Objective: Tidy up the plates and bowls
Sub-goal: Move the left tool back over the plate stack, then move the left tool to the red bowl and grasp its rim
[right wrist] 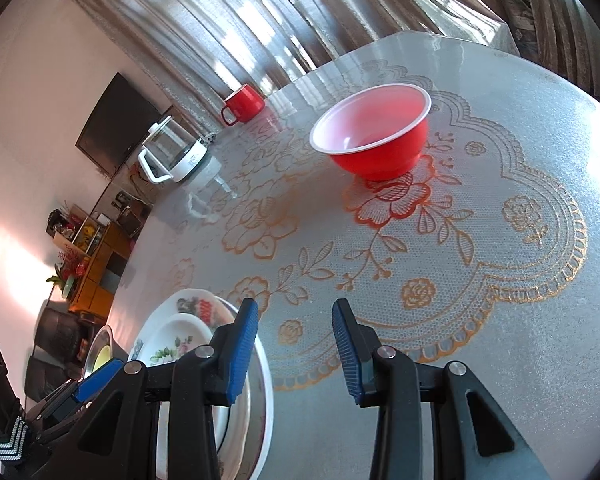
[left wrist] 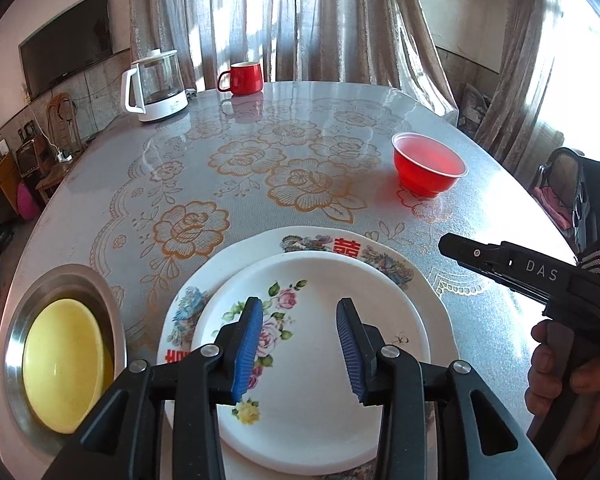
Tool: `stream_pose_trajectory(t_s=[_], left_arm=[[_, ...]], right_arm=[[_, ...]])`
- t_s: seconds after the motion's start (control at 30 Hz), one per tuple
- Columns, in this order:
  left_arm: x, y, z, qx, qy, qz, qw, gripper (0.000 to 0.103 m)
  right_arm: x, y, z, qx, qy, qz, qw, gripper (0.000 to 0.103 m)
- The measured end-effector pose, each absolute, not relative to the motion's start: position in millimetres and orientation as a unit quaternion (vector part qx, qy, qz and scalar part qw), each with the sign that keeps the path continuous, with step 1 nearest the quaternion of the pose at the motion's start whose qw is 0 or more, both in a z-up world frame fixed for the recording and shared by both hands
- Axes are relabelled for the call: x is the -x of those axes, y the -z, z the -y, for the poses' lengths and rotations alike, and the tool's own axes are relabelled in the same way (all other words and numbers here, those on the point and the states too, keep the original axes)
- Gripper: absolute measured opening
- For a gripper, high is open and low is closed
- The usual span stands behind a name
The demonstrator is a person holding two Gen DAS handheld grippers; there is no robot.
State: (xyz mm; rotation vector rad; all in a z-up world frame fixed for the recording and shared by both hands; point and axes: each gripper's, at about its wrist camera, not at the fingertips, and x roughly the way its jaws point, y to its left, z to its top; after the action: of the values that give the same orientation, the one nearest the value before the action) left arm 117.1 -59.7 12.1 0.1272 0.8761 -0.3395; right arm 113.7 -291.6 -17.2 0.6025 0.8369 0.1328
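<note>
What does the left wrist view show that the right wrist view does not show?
Only the left wrist view shows the open left gripper over the small flowered plate, and the hand that holds the right gripper. Only the right wrist view shows the open right gripper over bare tablecloth. Both show the red bowl, red mug, kettle, stacked plates and the yellow bowl in its steel dish.

small plate (left wrist: 320, 320) on big plate (left wrist: 384, 256) | bowl (left wrist: 60, 364) in basin (left wrist: 60, 280), left | cup-bowl (left wrist: 428, 164) far right
</note>
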Motion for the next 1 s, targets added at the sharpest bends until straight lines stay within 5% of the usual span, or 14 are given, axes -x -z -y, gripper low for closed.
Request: stream_pose_trajectory(t_s=[1.0], left_arm=[[-204.3, -19.7, 144.9, -0.022, 0.223, -0.455, 0.861, 0.041]], right_arm=[[-157.5, 6.4, 393.2, -0.330, 0.040, -0.342, 0.879, 0.033]])
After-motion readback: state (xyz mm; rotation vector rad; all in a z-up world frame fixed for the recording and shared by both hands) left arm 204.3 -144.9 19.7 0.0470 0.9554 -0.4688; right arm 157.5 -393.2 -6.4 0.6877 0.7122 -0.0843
